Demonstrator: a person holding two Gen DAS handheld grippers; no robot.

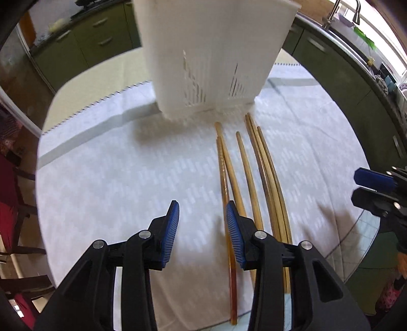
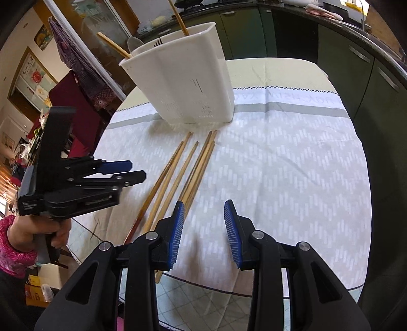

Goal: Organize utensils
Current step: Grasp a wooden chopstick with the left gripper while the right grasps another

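Observation:
Several wooden chopsticks (image 1: 248, 173) lie side by side on a pale patterned cloth (image 1: 114, 178), pointing at a white slotted utensil holder (image 1: 211, 58). In the right wrist view the chopsticks (image 2: 178, 175) lie left of centre and the holder (image 2: 183, 84) holds two chopsticks, a spoon and a fork. My left gripper (image 1: 202, 229) is open and empty, low over the cloth just left of the chopsticks. My right gripper (image 2: 203, 231) is open and empty, just right of the chopsticks' near ends. Each gripper shows in the other's view: the right one (image 1: 371, 188), the left one (image 2: 127, 170).
The cloth covers a round table (image 2: 279, 63). Green kitchen cabinets (image 2: 356, 76) and a counter with a sink tap (image 1: 338, 12) curve round the back and right. Red chairs (image 1: 10, 216) stand on the left.

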